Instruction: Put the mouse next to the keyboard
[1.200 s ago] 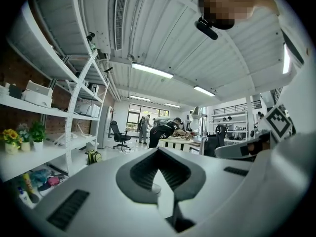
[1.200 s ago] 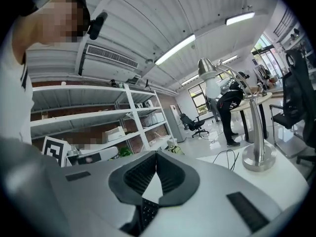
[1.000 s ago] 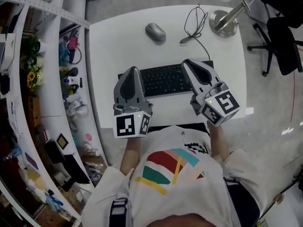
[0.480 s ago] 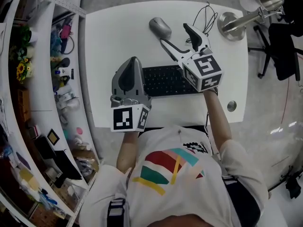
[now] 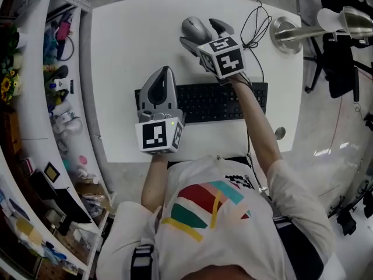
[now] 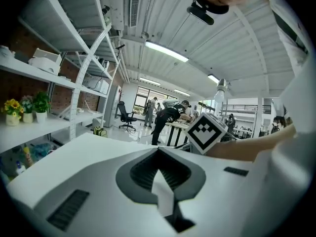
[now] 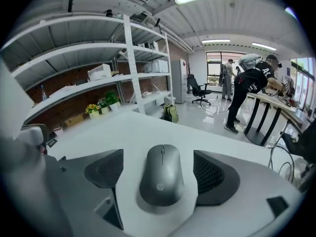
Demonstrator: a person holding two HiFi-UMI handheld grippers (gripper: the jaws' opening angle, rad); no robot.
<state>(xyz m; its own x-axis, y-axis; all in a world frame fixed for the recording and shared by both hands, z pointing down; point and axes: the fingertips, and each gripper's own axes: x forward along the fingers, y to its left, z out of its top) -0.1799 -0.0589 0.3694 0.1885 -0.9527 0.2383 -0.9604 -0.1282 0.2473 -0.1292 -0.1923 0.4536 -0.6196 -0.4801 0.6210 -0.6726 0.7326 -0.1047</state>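
Note:
A grey mouse (image 5: 194,26) lies on the white table (image 5: 128,45), beyond the black keyboard (image 5: 204,102). My right gripper (image 5: 201,31) reaches over the keyboard and straddles the mouse. Its jaws are opening, one on each side of the mouse, and the pads do not touch it. In the right gripper view the mouse (image 7: 162,175) sits centred between the dark pads (image 7: 106,169), with white table showing on both sides. My left gripper (image 5: 164,74) hovers over the keyboard's left end, shut and holding nothing. In the left gripper view that gripper (image 6: 160,174) shows its jaws closed together.
A desk lamp's round base (image 5: 285,31) stands at the table's far right, with a looped black cable (image 5: 254,21) beside it. Cluttered white shelves (image 5: 52,69) run along the left. A black office chair (image 5: 341,51) stands off the table to the right.
My right gripper has travelled from the keyboard's near right end out to the mouse, and its jaws have opened around it. The left gripper has stayed over the keyboard's left end.

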